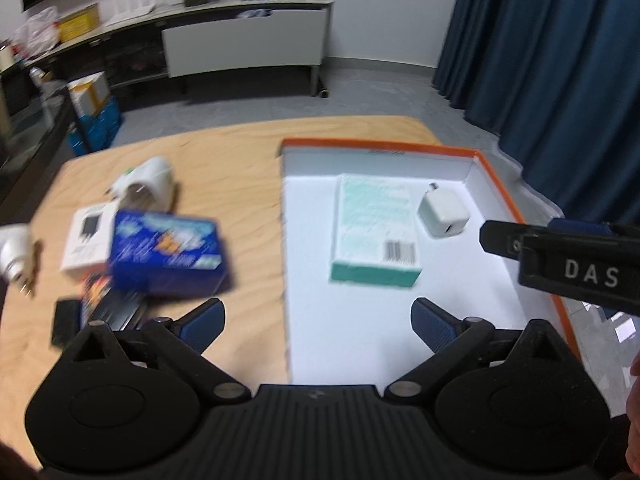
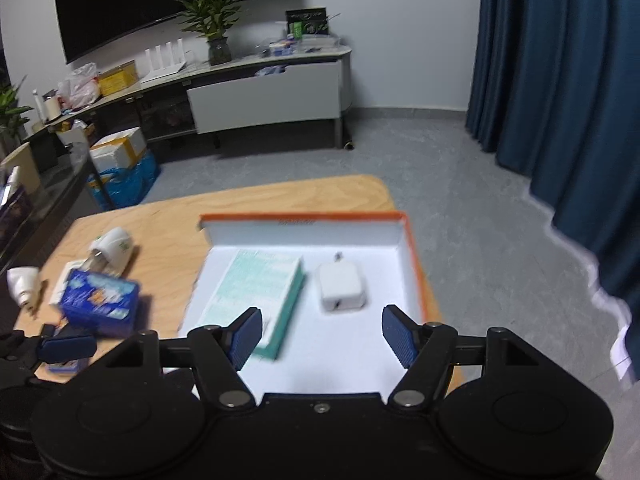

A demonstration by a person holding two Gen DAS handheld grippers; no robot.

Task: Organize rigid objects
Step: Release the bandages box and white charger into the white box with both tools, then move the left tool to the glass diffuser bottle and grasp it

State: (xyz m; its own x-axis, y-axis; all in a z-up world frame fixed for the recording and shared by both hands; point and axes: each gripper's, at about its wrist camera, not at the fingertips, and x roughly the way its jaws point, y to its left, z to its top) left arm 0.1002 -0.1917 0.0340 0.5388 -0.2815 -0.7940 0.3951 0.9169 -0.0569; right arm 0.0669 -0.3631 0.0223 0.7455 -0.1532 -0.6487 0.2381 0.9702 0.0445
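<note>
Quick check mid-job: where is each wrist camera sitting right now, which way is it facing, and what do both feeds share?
Left wrist: on the left gripper, angled down at the table; open jaws, right gripper at right edge.
Right wrist: on the right gripper, angled down over the tray; open jaws.
Shared: orange-rimmed tray holding teal box and white charger; blue box outside it.

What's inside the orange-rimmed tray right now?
The tray holds a teal-and-white box lying flat and a white charger beside it. Whatever lies under the box is hidden.
</note>
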